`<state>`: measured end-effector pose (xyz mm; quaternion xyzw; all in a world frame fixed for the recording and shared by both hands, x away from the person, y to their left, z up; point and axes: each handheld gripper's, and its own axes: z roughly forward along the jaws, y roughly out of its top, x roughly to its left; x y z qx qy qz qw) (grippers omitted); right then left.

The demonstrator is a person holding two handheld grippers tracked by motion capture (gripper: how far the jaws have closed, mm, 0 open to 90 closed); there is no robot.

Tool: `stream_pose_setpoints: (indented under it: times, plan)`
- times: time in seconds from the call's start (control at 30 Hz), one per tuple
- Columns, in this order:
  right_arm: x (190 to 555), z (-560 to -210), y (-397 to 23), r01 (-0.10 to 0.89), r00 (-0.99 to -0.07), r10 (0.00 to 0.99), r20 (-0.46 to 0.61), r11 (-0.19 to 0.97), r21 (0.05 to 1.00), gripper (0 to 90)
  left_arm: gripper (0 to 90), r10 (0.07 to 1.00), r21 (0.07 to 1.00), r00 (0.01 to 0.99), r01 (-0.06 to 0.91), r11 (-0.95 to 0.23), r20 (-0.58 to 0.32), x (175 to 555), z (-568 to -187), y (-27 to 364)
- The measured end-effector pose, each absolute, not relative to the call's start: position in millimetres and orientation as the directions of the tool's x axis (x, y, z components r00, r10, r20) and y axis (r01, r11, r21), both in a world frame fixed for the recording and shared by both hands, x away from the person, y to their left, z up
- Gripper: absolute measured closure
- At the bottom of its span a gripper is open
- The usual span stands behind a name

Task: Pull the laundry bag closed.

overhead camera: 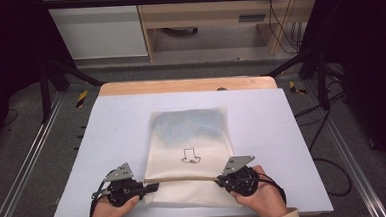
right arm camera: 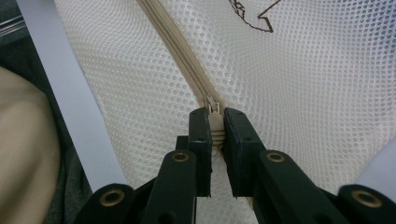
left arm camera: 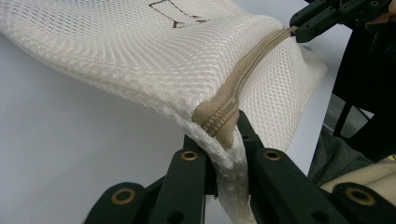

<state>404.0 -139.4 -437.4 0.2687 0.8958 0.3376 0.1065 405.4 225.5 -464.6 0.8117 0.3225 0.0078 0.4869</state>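
While the mesh bag (overhead camera: 187, 139) is lying on the worktop (overhead camera: 107, 143), the left hand-held gripper (left arm camera: 224, 140) is pinching its zip end and the right hand-held gripper (right arm camera: 215, 123) is clamping the zip pull (right arm camera: 214, 105).

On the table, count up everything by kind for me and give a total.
Mesh laundry bag: 1
Grippers: 2, the left gripper and the right gripper, each clamped on one end of the bag's zipper
Total: 3
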Motion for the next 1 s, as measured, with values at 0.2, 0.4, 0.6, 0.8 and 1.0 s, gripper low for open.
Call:
stream_pose_setpoints:
  times: [0.2,0.4,0.6,0.8,1.0]
  plan:
    - [404,-440,-141,0.418,-0.827,0.562,-0.013,0.629,0.656,81.9,84.9,0.531,0.794,0.793,0.515,-0.322,-0.299,406,-465,225]
    - [404,-442,-143,0.423,-0.826,0.564,-0.005,0.626,0.654,81.9,84.9,0.532,0.794,0.793,0.514,-0.325,-0.296,405,-465,225]
    - [404,-443,-147,0.429,-0.824,0.567,-0.005,0.628,0.649,81.9,84.9,0.531,0.794,0.794,0.514,-0.325,-0.296,405,-465,225]
    - [403,-443,-153,0.446,-0.813,0.583,0.001,0.621,0.645,81.9,84.9,0.532,0.796,0.795,0.510,-0.326,-0.292,406,-464,225]
    - [403,-444,-157,0.458,-0.802,0.598,0.007,0.606,0.650,81.9,84.9,0.532,0.799,0.796,0.507,-0.324,-0.289,406,-463,225]
